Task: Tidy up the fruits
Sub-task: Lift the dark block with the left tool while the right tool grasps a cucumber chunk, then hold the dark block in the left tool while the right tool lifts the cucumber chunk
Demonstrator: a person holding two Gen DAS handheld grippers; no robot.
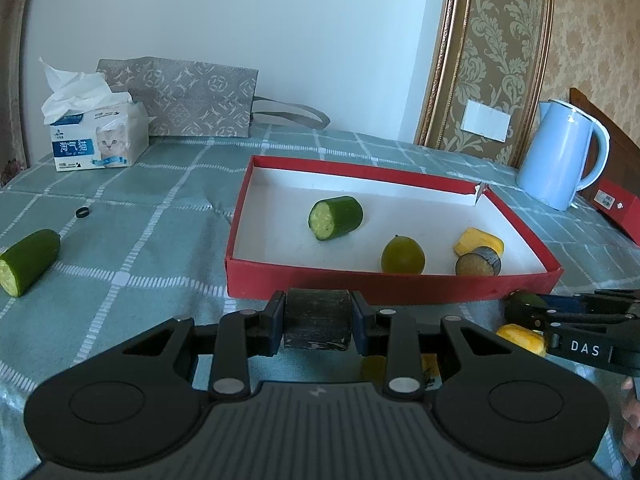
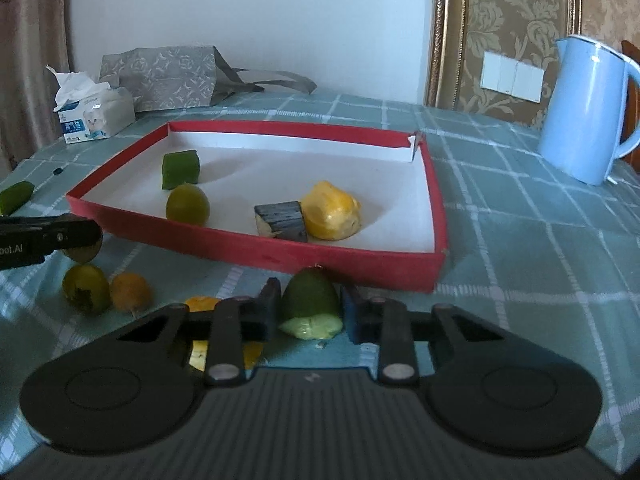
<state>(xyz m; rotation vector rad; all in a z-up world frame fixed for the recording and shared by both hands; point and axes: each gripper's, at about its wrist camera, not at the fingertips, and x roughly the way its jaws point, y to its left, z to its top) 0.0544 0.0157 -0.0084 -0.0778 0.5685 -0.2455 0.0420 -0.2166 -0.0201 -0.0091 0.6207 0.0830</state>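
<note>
The left gripper (image 1: pixel 318 322) is gripping a dark, nearly black cylindrical chunk (image 1: pixel 318 320), its fingers (image 1: pixel 275 322) clenched on the two flat ends so the chunk's long axis is running crosswise between them. The right gripper (image 2: pixel 309 312) is clamping a green fruit half with a pale cut face (image 2: pixel 310 304), the cut face pointing down toward the bench (image 2: pixel 520 260).

Directly ahead of both pairs of fingers, just beyond the held pieces, a shallow red cardboard tray with a white floor (image 2: pixel 256 254) is lying with its near wall facing them. Judging by this, each piece needs lifting forward over that wall.

Inside the tray are sitting a green cucumber section (image 1: pixel 336 218), a round olive-green fruit (image 1: pixel 402 255), a yellow wedge (image 1: pixel 479 241) and a dark cut cylinder (image 1: pixel 478 265).

Loose pieces are waiting on the checked green cloth between the grippers: a green fruit (image 2: pixel 86 288) and a small orange one (image 2: pixel 130 291), nearer the left gripper. Another cucumber end (image 1: pixel 28 266) is lying far out on the left side.
</note>
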